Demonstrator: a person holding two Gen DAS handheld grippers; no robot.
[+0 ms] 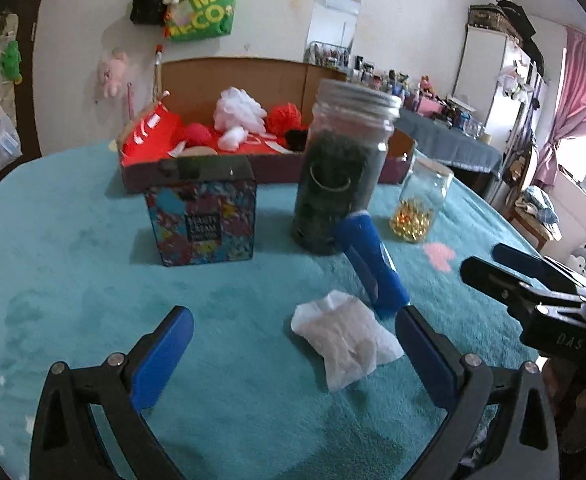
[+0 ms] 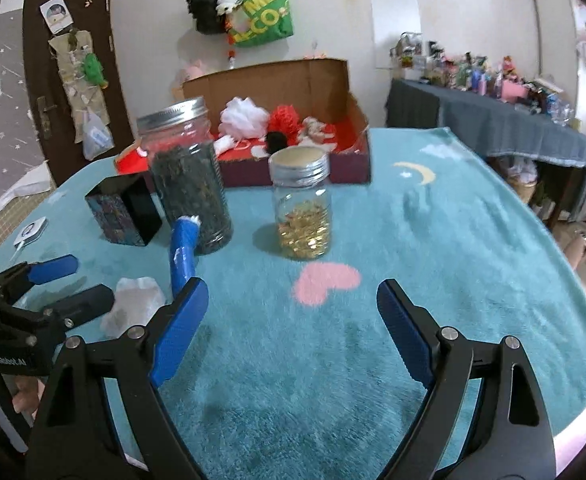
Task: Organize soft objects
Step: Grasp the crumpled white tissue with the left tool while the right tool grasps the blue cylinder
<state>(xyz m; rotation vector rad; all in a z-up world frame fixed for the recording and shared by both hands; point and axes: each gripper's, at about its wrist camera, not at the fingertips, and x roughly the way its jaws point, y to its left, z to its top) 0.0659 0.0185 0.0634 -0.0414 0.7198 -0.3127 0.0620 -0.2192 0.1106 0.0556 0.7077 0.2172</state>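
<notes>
Left wrist view rides just behind the left tool (image 1: 293,344), tilted down and close over the teal blanket (image 1: 93,280), facing the far wall. Right wrist view sits behind the right tool (image 2: 293,316), same downward tilt, same wall ahead, set further right. Both views share the tall dark-filled jar (image 1: 341,168) (image 2: 189,176), the small jar of gold bits (image 1: 417,204) (image 2: 303,208), the cardboard box (image 1: 253,76) (image 2: 285,80) and the green bag (image 1: 205,8) (image 2: 265,12). Each camera catches the other tool at its edge.

The green tote bag (image 2: 263,14) reads "MEC" and "ECO"; the left hand-held gripper (image 2: 73,284) body reads "GenRobot.AI".
</notes>
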